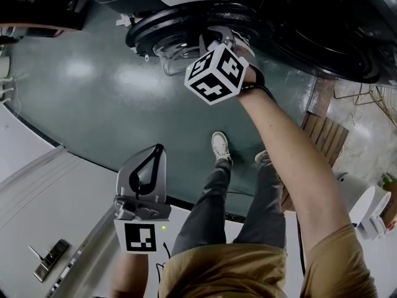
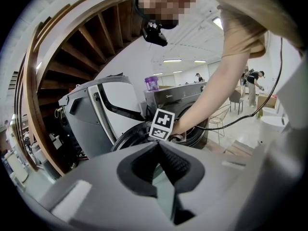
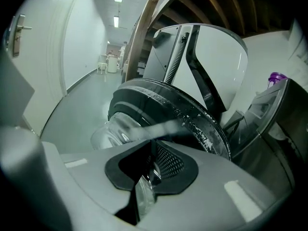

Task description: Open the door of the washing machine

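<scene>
Right claw: my right claw (image 3: 151, 154) is pinched narrow on the door (image 3: 192, 121) rim.
Door: swung out from the washing machine (image 1: 322, 33).
Left claw: my left claw (image 1: 159, 151) is closed, empty, well apart.

The washing machine door (image 3: 192, 119) has a black plastic ring, glossy and flecked with pale residue, around a bowl of clear, smooth glass (image 3: 113, 131). The floor (image 1: 93, 98) is a smooth grey-green coating with soft patches of glare. The left gripper (image 2: 158, 144) is matt grey plastic with black, finely ribbed pads (image 2: 175, 165). On the right gripper (image 3: 150, 146) the pads (image 3: 168, 161) show a dotted mesh texture. The stair underside (image 2: 72, 57) is brown wood. The trousers (image 1: 214, 210) and shirt (image 1: 248, 269) are matt cloth.
</scene>
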The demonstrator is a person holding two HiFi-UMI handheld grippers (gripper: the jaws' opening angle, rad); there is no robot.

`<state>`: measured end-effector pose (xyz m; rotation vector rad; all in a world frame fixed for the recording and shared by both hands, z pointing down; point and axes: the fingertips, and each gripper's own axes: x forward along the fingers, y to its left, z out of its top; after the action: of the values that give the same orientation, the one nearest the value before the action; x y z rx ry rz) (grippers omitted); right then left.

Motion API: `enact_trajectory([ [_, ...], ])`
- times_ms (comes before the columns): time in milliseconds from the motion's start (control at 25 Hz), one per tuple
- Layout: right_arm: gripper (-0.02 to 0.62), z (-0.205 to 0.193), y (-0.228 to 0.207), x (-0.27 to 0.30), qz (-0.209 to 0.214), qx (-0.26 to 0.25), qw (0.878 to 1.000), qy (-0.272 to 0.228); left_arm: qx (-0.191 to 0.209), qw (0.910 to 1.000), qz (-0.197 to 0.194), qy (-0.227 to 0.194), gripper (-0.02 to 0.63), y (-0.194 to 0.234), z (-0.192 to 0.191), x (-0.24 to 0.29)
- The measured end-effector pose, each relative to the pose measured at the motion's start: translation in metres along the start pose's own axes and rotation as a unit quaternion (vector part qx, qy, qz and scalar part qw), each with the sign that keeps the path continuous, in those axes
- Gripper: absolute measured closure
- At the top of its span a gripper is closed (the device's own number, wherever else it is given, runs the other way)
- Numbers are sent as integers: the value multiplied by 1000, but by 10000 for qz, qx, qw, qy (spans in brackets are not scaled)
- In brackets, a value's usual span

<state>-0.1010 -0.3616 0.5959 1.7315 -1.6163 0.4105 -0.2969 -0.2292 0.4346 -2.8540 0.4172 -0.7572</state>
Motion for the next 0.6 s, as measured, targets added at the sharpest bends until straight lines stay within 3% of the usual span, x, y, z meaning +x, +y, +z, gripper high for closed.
enact_trajectory([
  [600, 560, -7, -2, -17, -55, -64, 9999, 73, 24, 9999, -80, -100, 546, -13, 14, 2],
])
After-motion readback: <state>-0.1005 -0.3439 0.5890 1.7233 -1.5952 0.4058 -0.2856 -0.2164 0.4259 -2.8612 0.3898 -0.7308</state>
